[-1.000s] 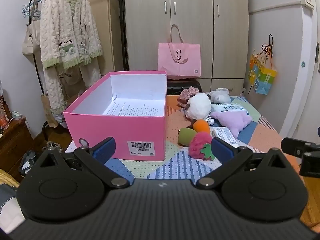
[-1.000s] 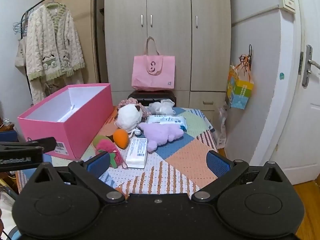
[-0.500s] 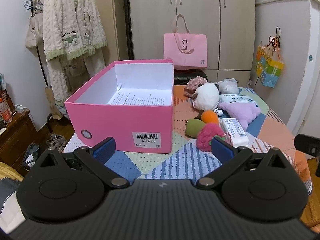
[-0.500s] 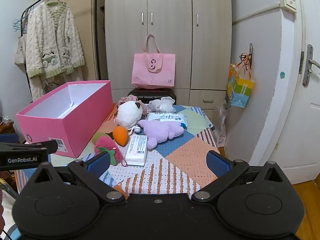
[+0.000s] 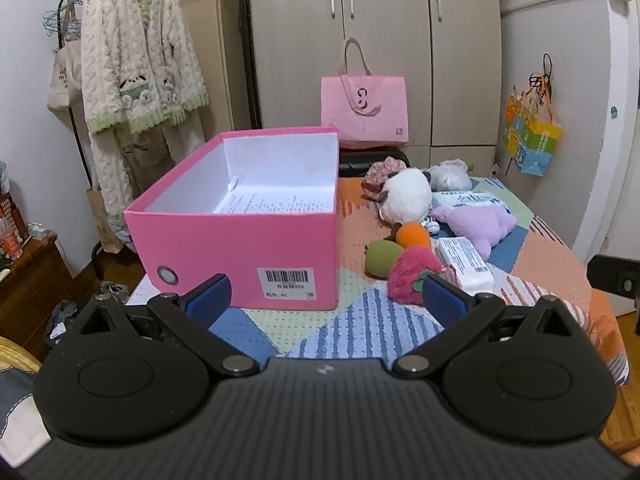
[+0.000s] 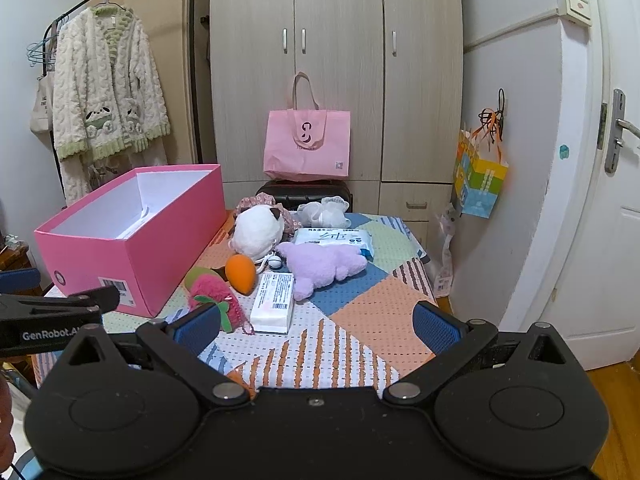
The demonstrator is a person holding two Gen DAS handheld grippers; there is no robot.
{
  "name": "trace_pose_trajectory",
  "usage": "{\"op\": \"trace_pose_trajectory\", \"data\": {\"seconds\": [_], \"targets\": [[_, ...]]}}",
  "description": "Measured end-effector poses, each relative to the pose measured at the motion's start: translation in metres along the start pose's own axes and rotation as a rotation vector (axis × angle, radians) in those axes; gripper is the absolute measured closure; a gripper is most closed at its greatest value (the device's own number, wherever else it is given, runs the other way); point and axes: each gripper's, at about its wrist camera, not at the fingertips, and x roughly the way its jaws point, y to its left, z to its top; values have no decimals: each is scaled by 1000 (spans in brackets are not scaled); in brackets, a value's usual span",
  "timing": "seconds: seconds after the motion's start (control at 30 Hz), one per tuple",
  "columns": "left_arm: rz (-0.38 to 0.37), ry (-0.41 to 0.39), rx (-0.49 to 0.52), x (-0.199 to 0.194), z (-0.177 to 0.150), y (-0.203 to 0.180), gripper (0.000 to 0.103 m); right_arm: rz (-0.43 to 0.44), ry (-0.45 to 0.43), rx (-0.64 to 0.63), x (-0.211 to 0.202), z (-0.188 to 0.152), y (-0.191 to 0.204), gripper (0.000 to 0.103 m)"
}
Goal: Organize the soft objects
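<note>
From where I sit, the soft things lie loose on the patchwork tablecloth (image 6: 360, 320), none boxed yet: a fuzzy pink strawberry plush (image 6: 216, 294) nearest me, a green plush ball (image 5: 384, 258) and an orange plush ball (image 6: 241, 272) just behind it, a white round plush (image 6: 256, 232) at about eleven o'clock of the heap, and a lilac plush animal (image 6: 320, 266) at two o'clock of the strawberry, with a white tissue pack (image 6: 274, 302) between them. The open pink cardboard box (image 5: 240, 236) stands at nine o'clock of the heap, holding only a printed sheet. Over the last second both views have pulled back a little and risen, so more tabletop shows. My left gripper (image 5: 326, 300) and right gripper (image 6: 316, 322) are spread wide with nothing between the fingers. I judge this the start: the strawberry looks like the easiest first pick.
</note>
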Motion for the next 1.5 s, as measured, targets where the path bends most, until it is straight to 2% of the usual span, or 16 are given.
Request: {"op": "trace_pose_trajectory", "data": {"seconds": [0.53, 0.8, 1.17, 1.5], "targets": [[-41, -8, -15, 3, -9, -1, 0, 55, -15, -3, 2, -4, 1, 0], [-95, -57, -34, -7, -9, 1, 0, 91, -43, -15, 0, -9, 3, 0], [-77, -62, -32, -6, -10, 0, 0, 98, -73, -16, -3, -12, 0, 0], [-103, -66, -21, -13, -9, -2, 0, 103, -68, -13, 0, -12, -1, 0]]}}
